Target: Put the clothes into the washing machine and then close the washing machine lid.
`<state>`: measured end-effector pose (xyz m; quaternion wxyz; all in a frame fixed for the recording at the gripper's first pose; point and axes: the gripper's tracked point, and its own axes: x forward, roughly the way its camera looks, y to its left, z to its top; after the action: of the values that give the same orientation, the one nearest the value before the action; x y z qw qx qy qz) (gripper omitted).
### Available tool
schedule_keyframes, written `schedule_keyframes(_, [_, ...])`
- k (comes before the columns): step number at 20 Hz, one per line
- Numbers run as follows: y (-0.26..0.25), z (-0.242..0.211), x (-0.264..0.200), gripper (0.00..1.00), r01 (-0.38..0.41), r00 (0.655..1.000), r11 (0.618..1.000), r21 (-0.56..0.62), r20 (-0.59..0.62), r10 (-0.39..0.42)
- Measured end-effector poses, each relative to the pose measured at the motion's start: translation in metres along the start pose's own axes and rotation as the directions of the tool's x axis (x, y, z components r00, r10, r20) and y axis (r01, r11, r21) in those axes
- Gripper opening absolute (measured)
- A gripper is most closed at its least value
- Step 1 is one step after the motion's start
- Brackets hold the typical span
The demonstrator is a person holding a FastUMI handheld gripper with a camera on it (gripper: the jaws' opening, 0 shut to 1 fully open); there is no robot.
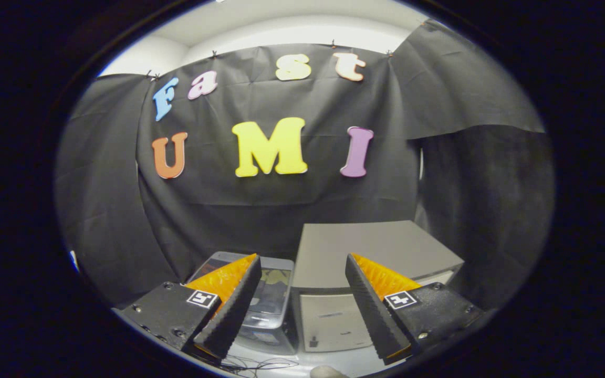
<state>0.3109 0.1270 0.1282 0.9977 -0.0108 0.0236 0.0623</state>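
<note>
Claw (302, 294) spread wide, holding nothing. Washer (260, 299) just ahead and below, nearer the left finger, glass lid tilted up; grey box (376, 252) beside it, beyond the right finger. Clothes location: cannot tell.

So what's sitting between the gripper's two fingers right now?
In the gripper view, the hand-held gripper is open, holding nothing. Through the gap show the washing machine's tinted lid and the grey box beside it, both beyond the fingers.

Gripper-mounted fisheye, looking forward and slightly down, near the washing machine (266, 294), facing the booth wall (260, 210)
</note>
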Motion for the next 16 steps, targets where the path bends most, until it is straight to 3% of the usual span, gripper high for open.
schedule_keyframes(8, [-0.12, -0.041, -0.088, 1.0, 0.05, 0.999, 0.998, 0.037, 0.0, -0.05])
schedule_keyframes(16, [-0.146, -0.07, -0.154, 1.0, 0.034, 0.999, 0.999, -0.013, -0.015, -0.034])
